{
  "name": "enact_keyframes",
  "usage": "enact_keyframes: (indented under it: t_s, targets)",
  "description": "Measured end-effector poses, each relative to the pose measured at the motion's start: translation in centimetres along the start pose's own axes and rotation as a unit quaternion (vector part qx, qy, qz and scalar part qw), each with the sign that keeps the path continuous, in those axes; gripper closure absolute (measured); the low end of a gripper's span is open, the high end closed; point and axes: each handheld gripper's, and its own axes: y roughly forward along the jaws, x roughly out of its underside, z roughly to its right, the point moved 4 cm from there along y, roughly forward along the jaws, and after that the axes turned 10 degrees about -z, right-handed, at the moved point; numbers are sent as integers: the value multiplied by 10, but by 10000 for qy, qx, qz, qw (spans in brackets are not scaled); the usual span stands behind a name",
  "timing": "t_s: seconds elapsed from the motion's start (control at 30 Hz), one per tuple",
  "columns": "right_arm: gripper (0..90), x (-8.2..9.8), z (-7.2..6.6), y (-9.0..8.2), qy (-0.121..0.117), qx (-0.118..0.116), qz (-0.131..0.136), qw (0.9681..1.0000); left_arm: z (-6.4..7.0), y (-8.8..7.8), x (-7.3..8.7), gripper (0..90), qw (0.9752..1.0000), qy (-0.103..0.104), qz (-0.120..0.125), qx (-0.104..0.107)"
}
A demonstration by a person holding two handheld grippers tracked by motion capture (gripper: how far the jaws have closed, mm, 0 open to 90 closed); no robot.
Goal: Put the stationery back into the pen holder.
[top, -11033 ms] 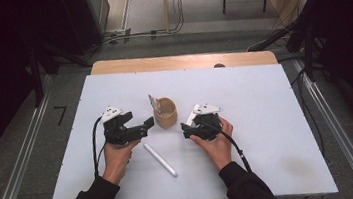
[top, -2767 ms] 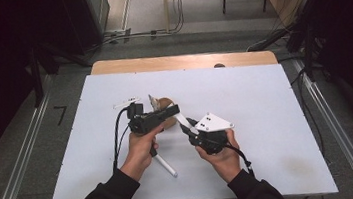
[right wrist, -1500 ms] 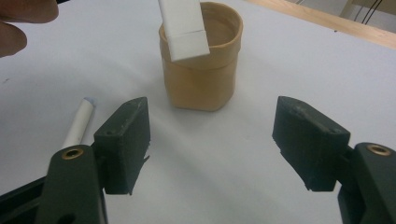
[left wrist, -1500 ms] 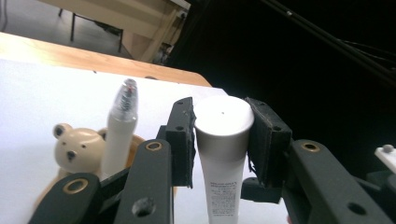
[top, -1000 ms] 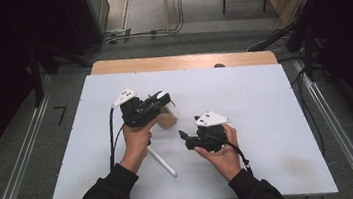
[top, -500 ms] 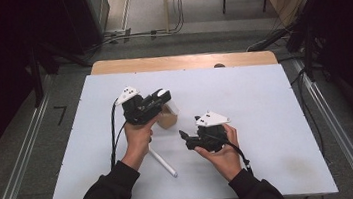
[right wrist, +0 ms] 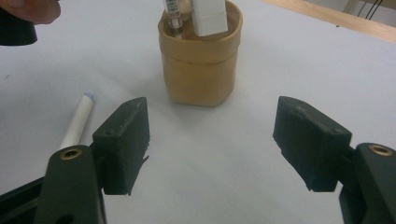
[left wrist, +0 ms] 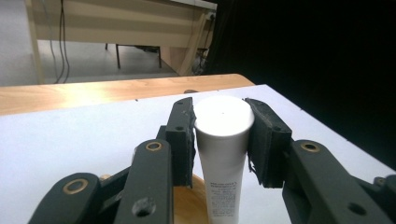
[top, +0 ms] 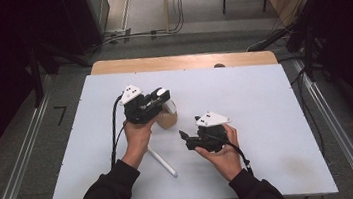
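Tube (left wrist: 223,154), white: being clamped by left gripper (left wrist: 223,140) fingers (left wrist: 183,135) above tan cup (right wrist: 201,56). Right gripper (right wrist: 212,140): resting with fingers spread wide, holding nothing, near pen (right wrist: 77,122) lying on surface (top: 264,94).

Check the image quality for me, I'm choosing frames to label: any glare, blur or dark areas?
High view: table evenly lit, surroundings dark. Left gripper view: the white tube's cap is overexposed, its print blurred, right background black. Right gripper view: near jaws soft, tan cup fairly sharp, soft shadows below it.
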Motion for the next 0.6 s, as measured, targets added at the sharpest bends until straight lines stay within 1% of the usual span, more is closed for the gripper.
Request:
enact_keyframes:
  t_s: [0.13,0.2,0.27,0.5,0.6]
  targets:
    - [257,0,-1,0,1,-19,9,10000,0,1,0,654,9998,157,-3,-154]
    - [257,0,-1,0,-3,-21,9,10000,1,1,0,654,9997,164,1,-175]
    - [256,0,-1,0,-2,-20,9,10000,1,1,0,654,9996,211,-14,-209]
    - [255,0,-1,0,-5,-19,-8,10000,0,4,3,653,9981,429,-115,-421]
    - [254,0,-1,0,-5,-20,-12,10000,0,6,4,653,9980,427,-173,-426]
